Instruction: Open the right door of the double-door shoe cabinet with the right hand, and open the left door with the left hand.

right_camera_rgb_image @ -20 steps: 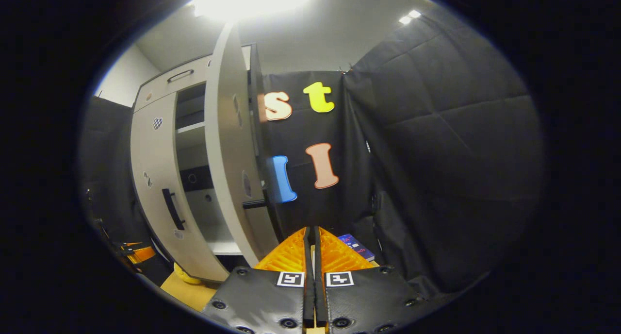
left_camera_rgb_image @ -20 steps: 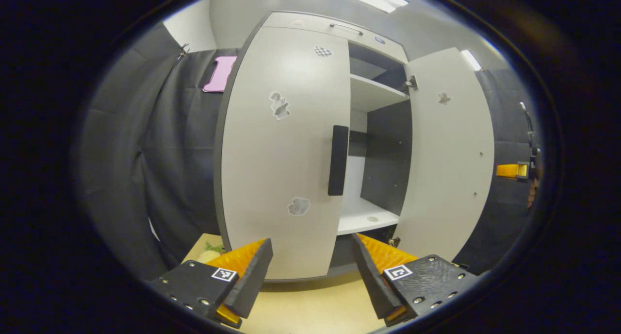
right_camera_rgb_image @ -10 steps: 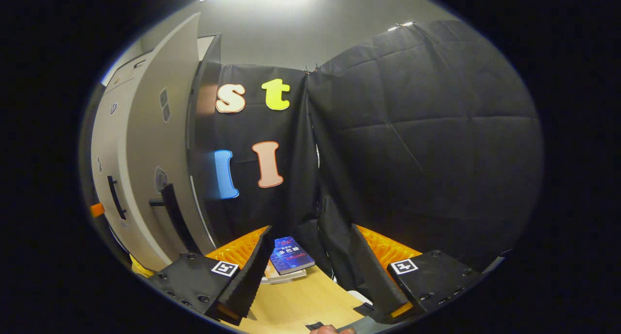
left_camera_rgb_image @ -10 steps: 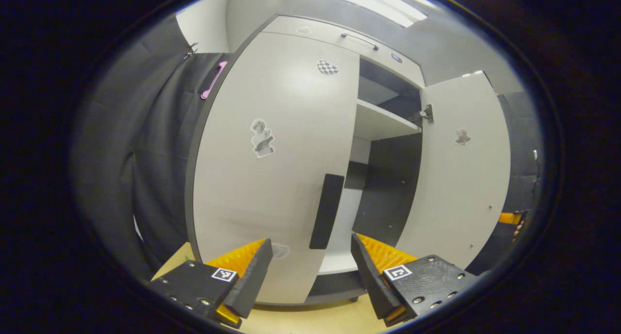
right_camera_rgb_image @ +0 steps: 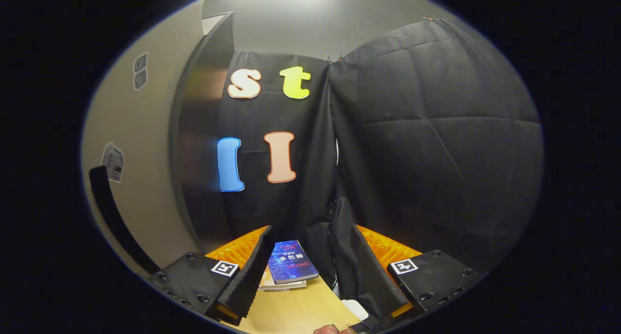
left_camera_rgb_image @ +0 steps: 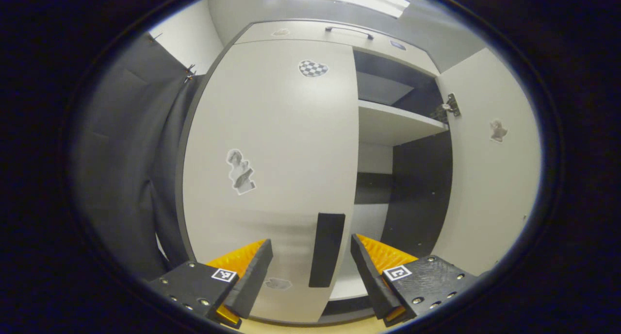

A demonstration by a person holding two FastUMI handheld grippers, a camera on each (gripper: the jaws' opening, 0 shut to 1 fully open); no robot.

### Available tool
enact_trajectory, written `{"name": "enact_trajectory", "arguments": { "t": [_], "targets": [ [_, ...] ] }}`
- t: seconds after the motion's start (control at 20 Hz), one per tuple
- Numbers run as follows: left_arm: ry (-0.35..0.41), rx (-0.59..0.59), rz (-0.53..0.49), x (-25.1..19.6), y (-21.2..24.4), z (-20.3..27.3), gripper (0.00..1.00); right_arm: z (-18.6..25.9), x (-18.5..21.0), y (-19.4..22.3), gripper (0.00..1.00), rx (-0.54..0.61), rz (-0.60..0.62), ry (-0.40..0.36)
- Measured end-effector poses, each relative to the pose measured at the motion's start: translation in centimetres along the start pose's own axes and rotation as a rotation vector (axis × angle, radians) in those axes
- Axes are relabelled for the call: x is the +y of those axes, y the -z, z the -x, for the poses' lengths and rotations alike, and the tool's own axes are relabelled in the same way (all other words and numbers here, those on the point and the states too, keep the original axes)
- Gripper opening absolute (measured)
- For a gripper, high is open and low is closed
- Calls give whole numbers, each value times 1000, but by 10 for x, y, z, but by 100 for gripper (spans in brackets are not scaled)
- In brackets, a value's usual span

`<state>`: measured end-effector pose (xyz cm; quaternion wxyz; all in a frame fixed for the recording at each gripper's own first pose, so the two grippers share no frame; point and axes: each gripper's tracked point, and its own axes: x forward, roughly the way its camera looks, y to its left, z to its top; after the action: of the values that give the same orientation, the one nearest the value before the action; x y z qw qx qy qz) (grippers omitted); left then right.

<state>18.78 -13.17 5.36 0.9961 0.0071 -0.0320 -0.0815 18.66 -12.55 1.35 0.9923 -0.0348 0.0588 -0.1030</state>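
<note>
In the left gripper view the white shoe cabinet stands close ahead. Its left door (left_camera_rgb_image: 276,144) is closed, with a black vertical handle (left_camera_rgb_image: 326,249) at its inner edge. The right door (left_camera_rgb_image: 490,178) is swung wide open, baring a shelf (left_camera_rgb_image: 395,125) and dark inner walls. My left gripper (left_camera_rgb_image: 310,271) is open, and the handle sits between its fingers, a little beyond the tips. In the right gripper view the opened right door (right_camera_rgb_image: 136,164) fills the left side, its black handle (right_camera_rgb_image: 114,217) showing. My right gripper (right_camera_rgb_image: 310,271) is open and holds nothing, apart from that door.
Black cloth walls hang to the left of the cabinet (left_camera_rgb_image: 131,169) and behind the open door (right_camera_rgb_image: 427,149). A blue book (right_camera_rgb_image: 291,268) lies on a thin stack on the wooden floor (right_camera_rgb_image: 296,309). A fingertip (right_camera_rgb_image: 329,329) shows at the bottom edge.
My left gripper moved closer to the left door, bringing its handle between the fingers. My right gripper went from shut to open, let go of the right door's handle and turned away.
</note>
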Motion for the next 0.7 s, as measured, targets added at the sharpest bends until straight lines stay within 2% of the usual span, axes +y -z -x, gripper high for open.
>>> {"name": "enact_trajectory", "arguments": {
  "t": [0.1, 0.35, 0.45, 0.5, 0.55, 0.6, 0.7],
  "targets": [
    [-39, 13, -35, -1, 4, -8, 92, -17, 7, -5, 98, -13, -9, -44],
    [-64, 33, -58, -12, 13, -26, 93, -44, 11, -10, 98, -21, -7, -113],
    [-68, 40, -73, -15, 14, -34, 58, -49, 16, -13, 98, -12, -30, -144],
    [-52, 42, -71, -20, 14, -36, 56, -51, 16, -16, 98, -18, -41, -154],
    [-66, 45, -61, -20, 16, -38, 55, -53, 16, -19, 98, -24, -46, -159],
    [-74, 36, -49, -20, 14, -37, 45, -55, 14, -22, 98, -30, -48, -158],
    [-89, 39, -47, -17, 16, -40, 33, -59, 11, -25, 98, -38, -55, -160]
  ]
}}
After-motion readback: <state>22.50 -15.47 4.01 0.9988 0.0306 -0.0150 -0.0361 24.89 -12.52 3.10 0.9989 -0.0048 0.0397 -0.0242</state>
